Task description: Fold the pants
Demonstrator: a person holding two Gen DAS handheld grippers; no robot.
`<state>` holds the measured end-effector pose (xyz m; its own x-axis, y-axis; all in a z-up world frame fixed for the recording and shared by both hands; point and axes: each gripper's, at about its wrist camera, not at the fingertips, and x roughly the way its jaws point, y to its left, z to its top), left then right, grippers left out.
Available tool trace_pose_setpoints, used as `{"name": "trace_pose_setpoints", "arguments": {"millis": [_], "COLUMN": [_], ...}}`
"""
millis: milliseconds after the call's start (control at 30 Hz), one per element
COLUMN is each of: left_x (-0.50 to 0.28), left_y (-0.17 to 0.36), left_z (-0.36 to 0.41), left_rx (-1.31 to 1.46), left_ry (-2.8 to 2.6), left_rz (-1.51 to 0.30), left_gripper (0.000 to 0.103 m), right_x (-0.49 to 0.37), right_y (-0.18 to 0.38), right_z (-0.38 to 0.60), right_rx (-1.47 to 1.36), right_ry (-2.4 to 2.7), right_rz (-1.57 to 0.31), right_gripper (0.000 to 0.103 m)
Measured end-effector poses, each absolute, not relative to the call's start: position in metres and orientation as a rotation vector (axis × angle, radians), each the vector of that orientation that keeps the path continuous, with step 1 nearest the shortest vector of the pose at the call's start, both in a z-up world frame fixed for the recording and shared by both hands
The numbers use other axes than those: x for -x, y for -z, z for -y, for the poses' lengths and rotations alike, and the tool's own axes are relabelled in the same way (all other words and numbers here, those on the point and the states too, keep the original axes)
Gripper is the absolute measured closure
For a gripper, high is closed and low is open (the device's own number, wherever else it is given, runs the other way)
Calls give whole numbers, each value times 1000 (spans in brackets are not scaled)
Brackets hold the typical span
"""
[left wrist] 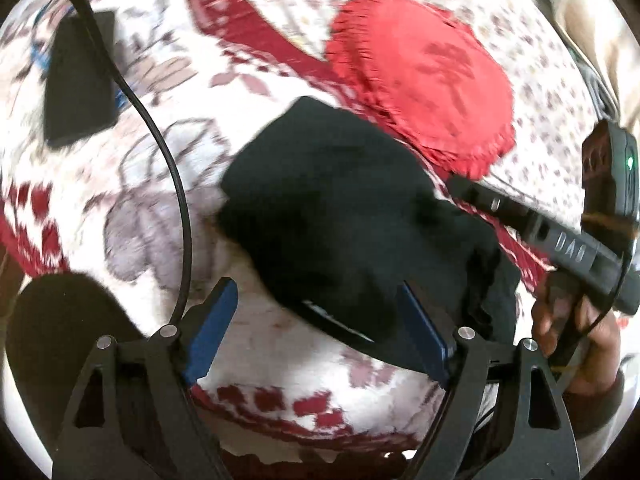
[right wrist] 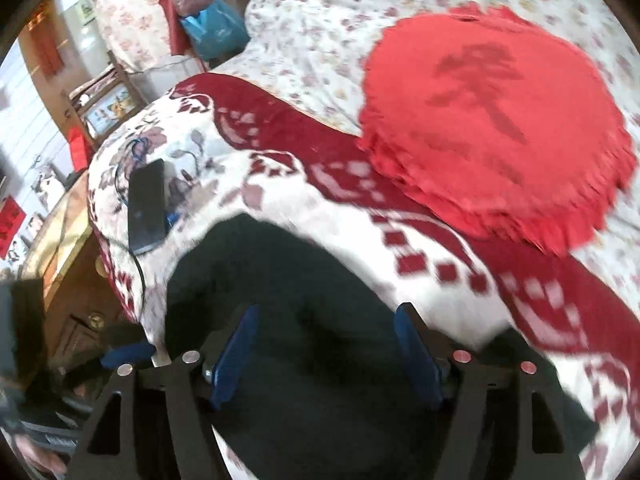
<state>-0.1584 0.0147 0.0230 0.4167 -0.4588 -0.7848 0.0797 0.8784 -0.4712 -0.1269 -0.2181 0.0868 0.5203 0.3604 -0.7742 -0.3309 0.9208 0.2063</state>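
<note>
Black pants (left wrist: 340, 220) lie bunched in a folded heap on a white and dark red patterned blanket (left wrist: 152, 208). My left gripper (left wrist: 316, 316) hovers at their near edge, open; its blue pads (left wrist: 216, 320) stand wide, with the pants' hem and a white label between them, not pressed. In the right wrist view the pants (right wrist: 312, 288) fill the lower middle. My right gripper (right wrist: 326, 344) is open just above the cloth, with its pads (right wrist: 236, 352) apart. The right gripper's black body (left wrist: 560, 236), held by a hand (left wrist: 576, 336), shows at the right of the left wrist view.
A round red fringed cushion (right wrist: 496, 128) lies beyond the pants on a flowered sheet (right wrist: 320, 32). A black phone (right wrist: 146, 208) and a cable (left wrist: 164, 152) rest on the blanket to the left. Past the bed's left edge are wooden furniture (right wrist: 68, 216) and a blue bag (right wrist: 216, 28).
</note>
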Motion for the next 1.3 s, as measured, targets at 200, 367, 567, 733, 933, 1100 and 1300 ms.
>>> {"name": "trace_pose_setpoints", "arguments": {"millis": [200,367,567,733,933,1100,1300], "left_x": [141,131,134,168,209,222,245], "left_y": [-4,-2,-25,-103,-121,-73,-96], "left_z": [-19,-12,-14,20,125,210,210], "left_rx": [455,464,420,334,152,56,-61], "left_ry": [303,322,321,522,845,1063,1179], "left_rz": [-1114,-1074,-1011,-794,-743,-936,-866], "left_gripper": [21,13,77,79,79,72,42], "right_x": [78,45,58,103,171,226,273], "right_y": [-72,-39,-49,-120,-150,-115,-85], "right_z": [180,166,182,253,368,464,475], "right_rx": [3,-92,-242,-348,-369,-479,-585], "right_ry": [-479,-559,-652,-679,-419,8,-48], "right_rz": [-979,-1060,-974,-776,-668,-759,-795], "right_gripper": [29,44,72,72,69,43,34]}}
